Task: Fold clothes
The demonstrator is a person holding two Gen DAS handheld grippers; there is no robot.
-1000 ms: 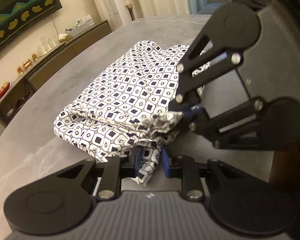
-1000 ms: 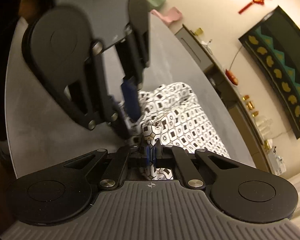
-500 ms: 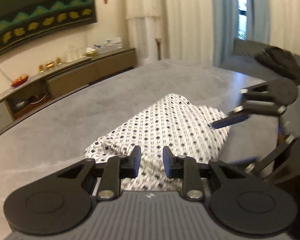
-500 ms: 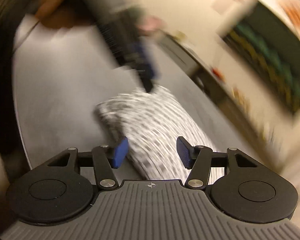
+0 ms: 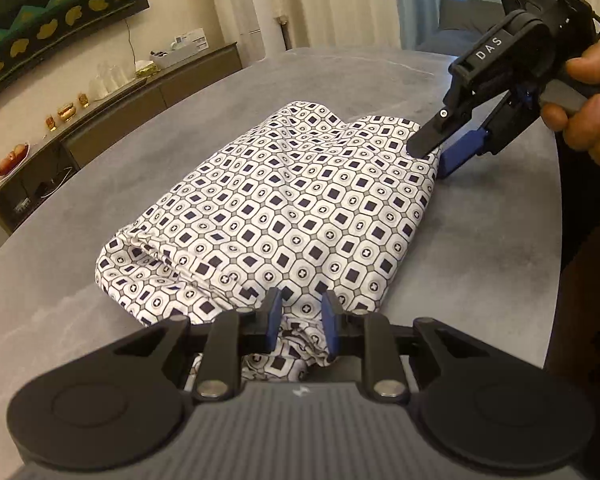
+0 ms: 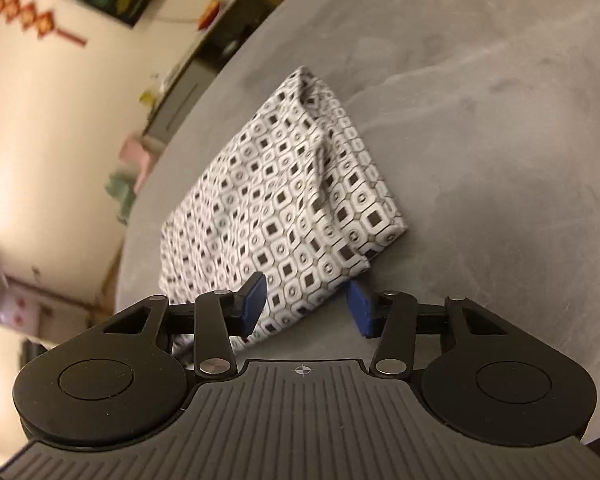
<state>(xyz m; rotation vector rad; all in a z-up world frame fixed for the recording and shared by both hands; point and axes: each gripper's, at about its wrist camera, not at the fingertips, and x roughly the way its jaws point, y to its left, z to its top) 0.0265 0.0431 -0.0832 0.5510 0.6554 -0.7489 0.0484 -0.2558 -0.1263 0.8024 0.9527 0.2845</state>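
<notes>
Folded garment (image 5: 284,216): white cloth with a navy square-and-octagon print, lying in a thick, rumpled stack on the grey bench (image 5: 120,168).

Left claw (image 5: 300,322): at the near edge of the stack, jaws narrowly parted, a bunched fold of the cloth lying between the blue pads (image 5: 274,316); whether the pads pinch it cannot be told for certain.

Right claw (image 6: 306,306): at the corner of the stack on the bench's right side, jaws about half open and closing. In its own view the left pad overlaps the cloth's edge and the right pad stands clear on bare bench, so nothing is gripped. A hand (image 5: 592,100) holds its handle.

Background: sideboard (image 5: 112,120) along the wall with small ornaments.
</notes>
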